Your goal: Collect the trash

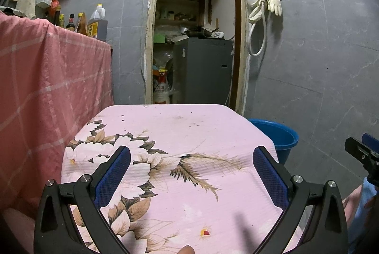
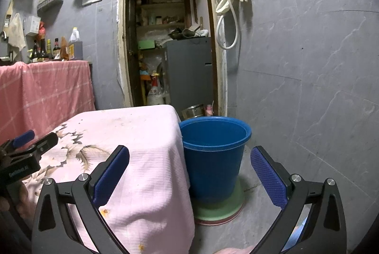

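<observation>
A blue plastic bucket [image 2: 214,154] stands on the floor just right of a small table draped in a pink floral cloth [image 1: 180,154]; its rim also shows in the left wrist view [image 1: 281,135]. The bucket rests on a green and pink disc [image 2: 219,212]. My left gripper [image 1: 191,154] hovers open over the cloth, nothing between its blue pads. My right gripper [image 2: 189,154] is open too, its jaws spanning the table's right edge and the bucket. No loose trash shows on the cloth in either view. The right gripper's tip [image 1: 360,149] shows at the left wrist view's right edge.
A taller counter under a pink checked cloth [image 1: 47,78] stands left, with bottles [image 1: 83,21] on top. Behind the table, an open doorway leads to a storeroom with a grey appliance [image 1: 203,69]. Gloves and a hose [image 1: 263,7] hang on the grey tiled wall.
</observation>
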Demonstrator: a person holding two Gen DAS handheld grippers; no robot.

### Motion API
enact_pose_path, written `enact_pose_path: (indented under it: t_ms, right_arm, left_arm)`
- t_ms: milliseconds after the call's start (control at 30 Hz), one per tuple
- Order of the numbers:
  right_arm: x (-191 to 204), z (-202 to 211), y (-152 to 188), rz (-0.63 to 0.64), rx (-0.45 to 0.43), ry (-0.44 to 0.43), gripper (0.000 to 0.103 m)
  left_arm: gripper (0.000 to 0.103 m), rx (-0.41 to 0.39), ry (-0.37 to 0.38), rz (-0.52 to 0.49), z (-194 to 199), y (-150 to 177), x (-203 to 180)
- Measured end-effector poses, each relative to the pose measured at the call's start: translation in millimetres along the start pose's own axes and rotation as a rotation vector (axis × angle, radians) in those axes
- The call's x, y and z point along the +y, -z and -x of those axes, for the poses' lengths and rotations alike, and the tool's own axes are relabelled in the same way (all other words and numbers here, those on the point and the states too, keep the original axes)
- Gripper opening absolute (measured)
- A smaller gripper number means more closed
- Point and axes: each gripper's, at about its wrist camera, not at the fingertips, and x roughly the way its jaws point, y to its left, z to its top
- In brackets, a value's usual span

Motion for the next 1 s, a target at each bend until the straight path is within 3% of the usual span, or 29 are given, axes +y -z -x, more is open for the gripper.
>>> enact_pose_path:
  t_ms: [1000]
  right_arm:
    - [2.4, -0.2, 0.2, -0.003, 0.003, -0.001, 0.103]
  left_arm:
    - [0.101, 0.002, 0.0, 0.008, -0.4, 0.5, 2.4]
